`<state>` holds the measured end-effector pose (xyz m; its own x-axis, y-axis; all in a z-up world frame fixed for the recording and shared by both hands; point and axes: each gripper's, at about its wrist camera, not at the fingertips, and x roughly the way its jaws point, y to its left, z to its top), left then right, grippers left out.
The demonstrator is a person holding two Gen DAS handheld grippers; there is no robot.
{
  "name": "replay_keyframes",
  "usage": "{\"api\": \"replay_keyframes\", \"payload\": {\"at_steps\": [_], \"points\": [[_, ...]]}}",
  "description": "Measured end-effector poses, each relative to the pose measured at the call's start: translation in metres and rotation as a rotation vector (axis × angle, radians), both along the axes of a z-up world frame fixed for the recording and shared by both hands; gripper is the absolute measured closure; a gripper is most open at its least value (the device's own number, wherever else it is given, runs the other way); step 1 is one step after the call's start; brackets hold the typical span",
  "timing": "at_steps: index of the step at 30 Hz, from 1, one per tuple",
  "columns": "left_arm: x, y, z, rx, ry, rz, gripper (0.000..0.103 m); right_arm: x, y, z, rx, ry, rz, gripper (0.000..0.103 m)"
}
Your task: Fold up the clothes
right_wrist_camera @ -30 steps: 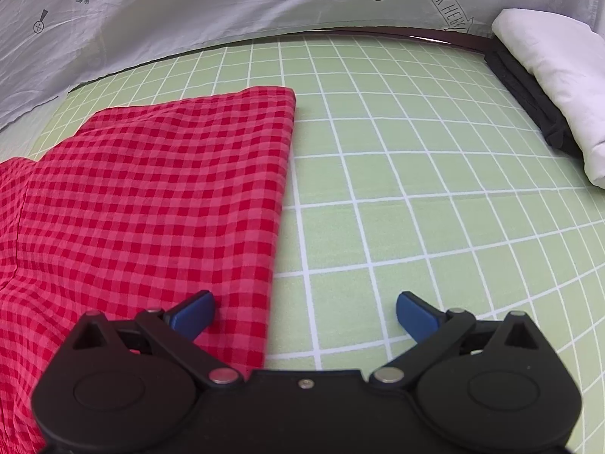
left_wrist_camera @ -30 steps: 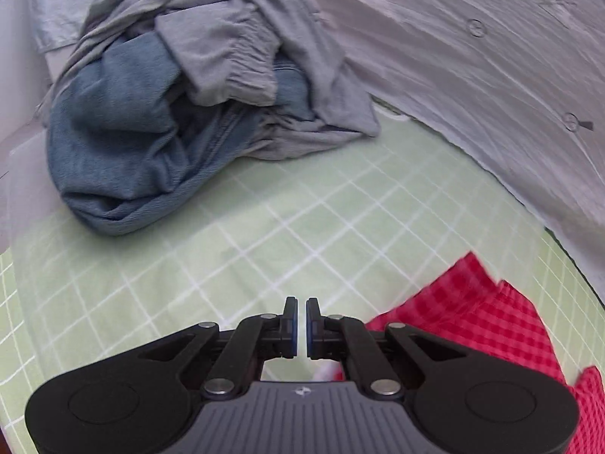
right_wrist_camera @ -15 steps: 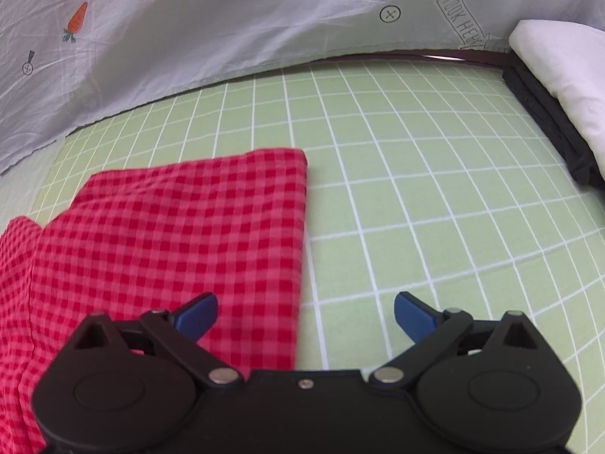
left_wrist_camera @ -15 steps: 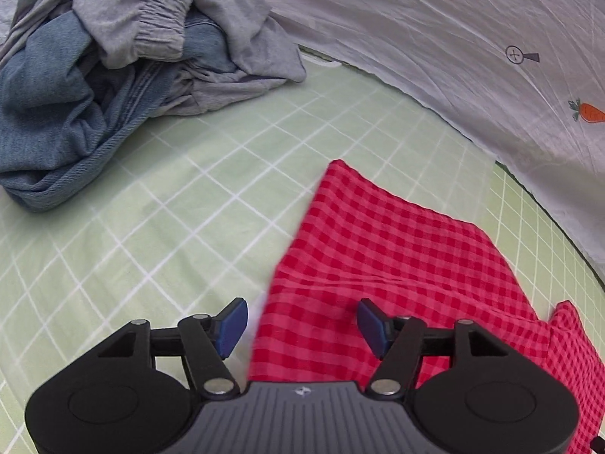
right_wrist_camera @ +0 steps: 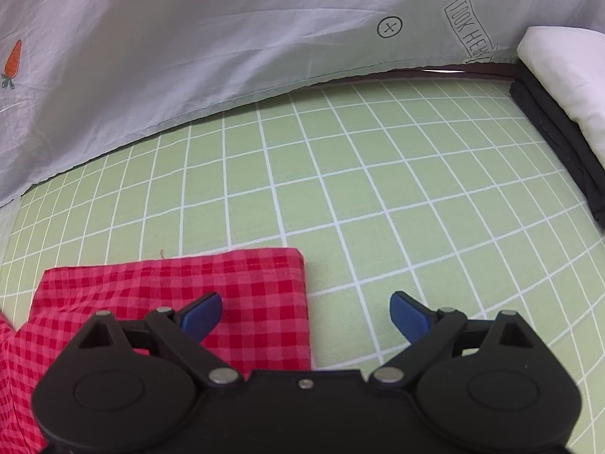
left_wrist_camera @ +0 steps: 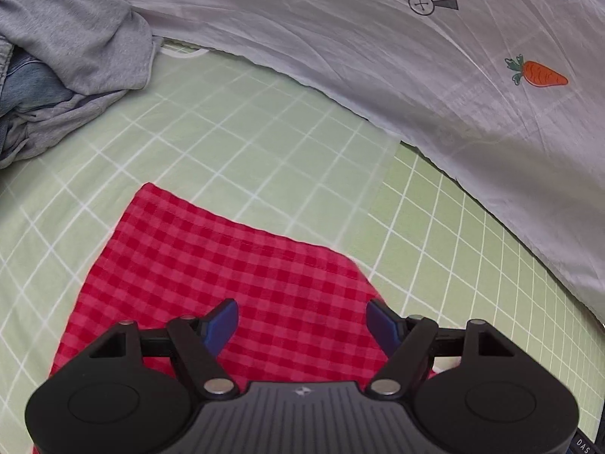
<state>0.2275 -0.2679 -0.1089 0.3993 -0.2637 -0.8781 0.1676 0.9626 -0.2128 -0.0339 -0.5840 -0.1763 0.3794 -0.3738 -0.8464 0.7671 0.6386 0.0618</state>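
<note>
Left wrist view: left gripper (left_wrist_camera: 302, 319) angled down over the red gingham garment (left_wrist_camera: 227, 265), blue fingertips (left_wrist_camera: 223, 319) well apart, jaws opening. Cloth lies beneath the gap, pads not pressing on it; nothing grasped. Garment lies flat on the green grid-patterned sheet (left_wrist_camera: 234, 143), one hemmed edge running across the frame, a corner at upper left and a rounder corner at right. Some blur in this frame.

Upper left: heap of unfolded clothes, a grey sweatshirt-type garment (left_wrist_camera: 72, 38) draped over blue denim (left_wrist_camera: 30, 87), well apart from the red piece. Behind, a white printed cloth (left_wrist_camera: 378, 56) with a carrot motif (left_wrist_camera: 537, 73) and a circle-and-cross mark overlaps the far edge of the green sheet.

Right wrist view: right gripper (right_wrist_camera: 305, 312) also tilted down, jaws spread wide, released, holding nothing. Left blue fingertip (right_wrist_camera: 200, 312) sits over the red gingham garment (right_wrist_camera: 170, 287); the right one is over bare green sheet (right_wrist_camera: 340, 174). The garment's right edge and square far corner fall between the two fingers. Stitched hem visible along the far edge. A second layer of the same red check shows at the lower left, folded or overlapped; cannot tell which.

Far right: a stack of folded items, white fabric (right_wrist_camera: 563, 75) on top of black fabric (right_wrist_camera: 556, 140), well apart from the red garment. White printed cloth (right_wrist_camera: 189, 45) across the back, lettered "LOOK HERE" banner near the stack.
</note>
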Motion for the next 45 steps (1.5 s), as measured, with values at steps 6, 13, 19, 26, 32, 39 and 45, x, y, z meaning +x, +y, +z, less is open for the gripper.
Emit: {"api": "replay_keyframes", "payload": {"at_steps": [6, 13, 19, 26, 32, 39, 45], "points": [[0.002, -0.037, -0.016, 0.072, 0.024, -0.025, 0.026, -0.002, 0.005, -0.006, -0.011, 0.026, 0.006, 0.007], [-0.003, -0.059, -0.026, 0.100, 0.048, -0.001, 0.031, -0.009, 0.014, -0.002, -0.011, 0.023, 0.002, 0.007], [-0.007, -0.059, -0.022, 0.124, 0.006, 0.006, 0.085, -0.013, 0.024, -0.003, -0.027, 0.039, 0.026, 0.007], [-0.022, -0.013, 0.002, -0.086, -0.025, 0.010, 0.101, -0.024, 0.033, -0.007, -0.026, 0.050, 0.013, 0.007], [-0.060, 0.042, 0.010, -0.141, -0.055, 0.048, 0.101, -0.034, 0.046, -0.006, -0.033, 0.049, 0.026, 0.006], [-0.094, 0.092, -0.026, -0.074, 0.070, 0.096, 0.098, -0.040, 0.056, -0.006, -0.040, 0.050, 0.042, 0.006], [-0.097, 0.089, -0.012, -0.069, 0.001, 0.039, 0.095, -0.040, 0.060, -0.006, -0.047, 0.055, 0.057, 0.005]]}}
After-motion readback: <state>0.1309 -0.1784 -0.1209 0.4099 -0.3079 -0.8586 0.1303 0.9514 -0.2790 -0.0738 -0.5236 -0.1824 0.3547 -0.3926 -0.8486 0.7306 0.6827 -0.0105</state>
